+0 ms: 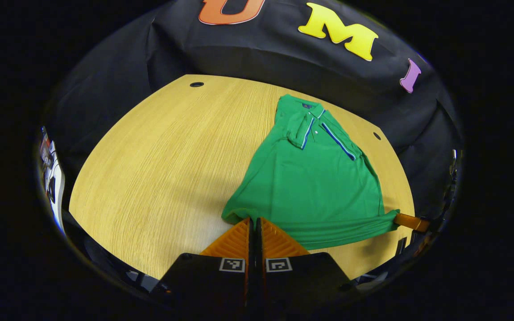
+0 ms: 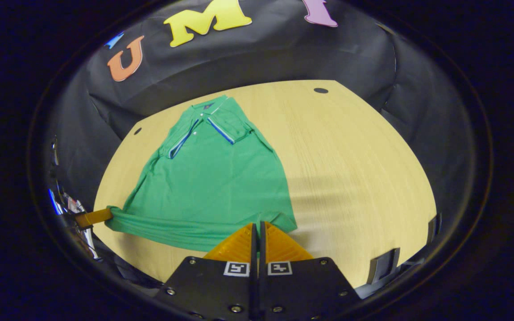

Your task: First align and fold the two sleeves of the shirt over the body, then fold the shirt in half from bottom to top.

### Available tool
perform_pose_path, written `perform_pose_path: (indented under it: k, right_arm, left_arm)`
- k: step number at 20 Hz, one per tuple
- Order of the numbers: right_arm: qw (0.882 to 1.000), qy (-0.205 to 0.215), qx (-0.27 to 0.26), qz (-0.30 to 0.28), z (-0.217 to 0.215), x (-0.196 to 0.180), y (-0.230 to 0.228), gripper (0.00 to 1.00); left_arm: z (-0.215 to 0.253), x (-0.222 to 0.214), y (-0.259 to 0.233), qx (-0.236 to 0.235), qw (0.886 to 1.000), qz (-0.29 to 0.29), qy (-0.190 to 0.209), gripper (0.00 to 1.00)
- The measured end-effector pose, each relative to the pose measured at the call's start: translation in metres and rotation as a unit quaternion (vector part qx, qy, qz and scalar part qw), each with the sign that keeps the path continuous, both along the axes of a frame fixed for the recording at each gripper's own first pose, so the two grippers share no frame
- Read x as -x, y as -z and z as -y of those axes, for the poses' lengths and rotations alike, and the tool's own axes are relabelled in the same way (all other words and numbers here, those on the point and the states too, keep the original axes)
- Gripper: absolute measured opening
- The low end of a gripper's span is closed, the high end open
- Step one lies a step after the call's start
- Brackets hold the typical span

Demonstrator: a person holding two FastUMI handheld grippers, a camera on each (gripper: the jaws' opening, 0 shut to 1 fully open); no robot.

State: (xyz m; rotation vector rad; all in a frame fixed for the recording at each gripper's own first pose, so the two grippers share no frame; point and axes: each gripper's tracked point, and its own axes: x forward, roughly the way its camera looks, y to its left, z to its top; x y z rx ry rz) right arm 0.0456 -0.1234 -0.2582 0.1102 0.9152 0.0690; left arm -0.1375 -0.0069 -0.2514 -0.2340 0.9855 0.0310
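Holding the green shirt (image 1: 310, 187) by its near hem, I have the left claw (image 1: 254, 220) and right claw (image 2: 259, 225) closed on it; sleeves lie folded over the body on the tabletop (image 1: 172, 156).

Even overhead light, soft shadows on the table (image 1: 159, 165), sharp centre, fisheye-bent edges.

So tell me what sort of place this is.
Probably a recording booth, not a home: a bare wooden table backed by a black cloth wall, with a green shirt laid out and a gripper pinching each bottom corner.
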Motion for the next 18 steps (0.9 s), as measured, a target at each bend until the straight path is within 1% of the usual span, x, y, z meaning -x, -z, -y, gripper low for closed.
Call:
perform_pose_path:
  k: [7, 13, 18]
  right_arm:
    - [0.998, -0.037, 0.015, 0.058, -0.009, -0.089, -0.034, 0.0]
    - [0.995, -0.046, 0.017, 0.081, -0.009, -0.157, -0.042, 0.0]
    - [0.995, -0.045, -0.004, 0.091, -0.019, -0.226, -0.044, 0.0]
  left_arm:
    - [0.002, -0.077, -0.012, -0.003, 0.999, 0.034, 0.007, 0.03]
    - [0.005, -0.141, -0.014, -0.004, 0.998, 0.055, 0.01, 0.03]
    - [0.001, -0.213, -0.011, -0.014, 0.997, 0.077, 0.012, 0.03]
